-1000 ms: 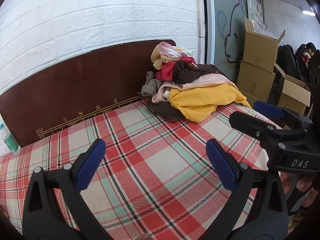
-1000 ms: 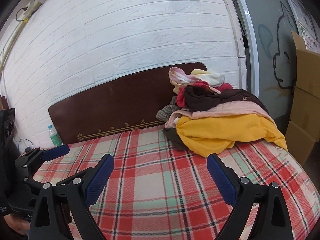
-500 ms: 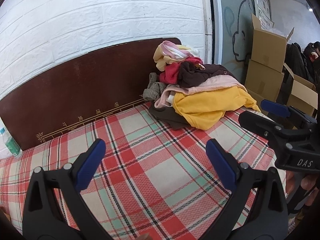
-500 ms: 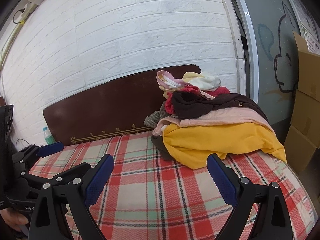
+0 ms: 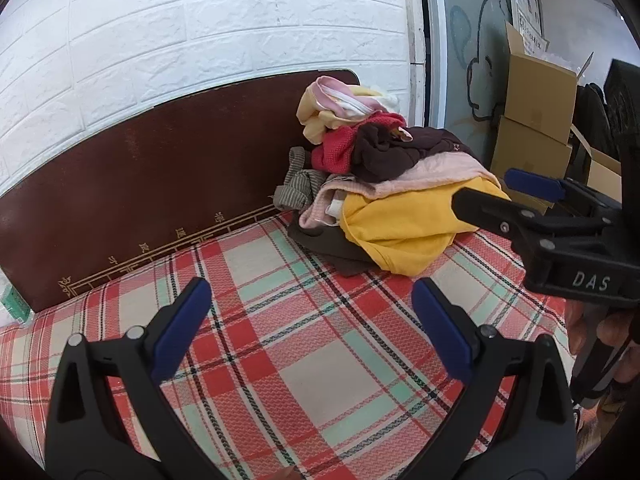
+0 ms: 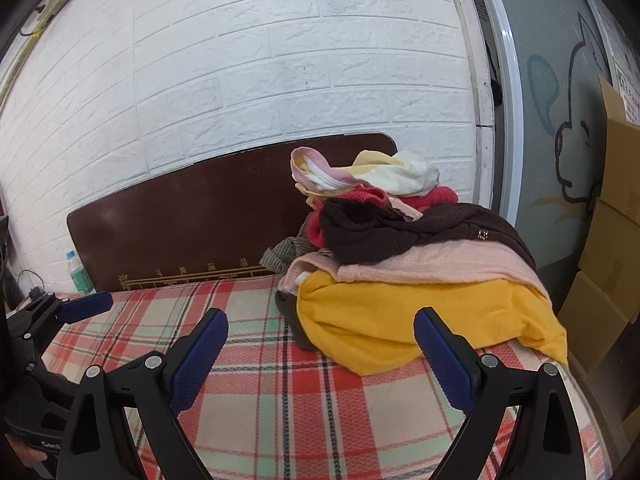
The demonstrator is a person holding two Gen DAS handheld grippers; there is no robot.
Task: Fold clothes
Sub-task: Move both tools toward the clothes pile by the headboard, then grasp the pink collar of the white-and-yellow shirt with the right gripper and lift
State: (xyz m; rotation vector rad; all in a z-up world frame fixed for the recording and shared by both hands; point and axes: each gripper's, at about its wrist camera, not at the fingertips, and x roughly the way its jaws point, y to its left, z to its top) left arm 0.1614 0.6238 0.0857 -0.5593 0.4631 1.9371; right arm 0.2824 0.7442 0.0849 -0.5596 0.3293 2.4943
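Note:
A pile of clothes lies at the far right of the plaid bed, also in the right wrist view. A yellow garment lies lowest at the front, with pink, dark brown, red and cream pieces above. My left gripper is open and empty over the plaid cover, short of the pile. My right gripper is open and empty, close in front of the yellow garment. Each gripper shows in the other's view: the right one and the left one.
The bed has a red plaid cover and a dark brown headboard against a white brick wall. A water bottle stands at the headboard's left end. Cardboard boxes are stacked right of the bed.
Both grippers have moved toward the clothes pile, which now looks larger and nearer. Both stay open and empty.

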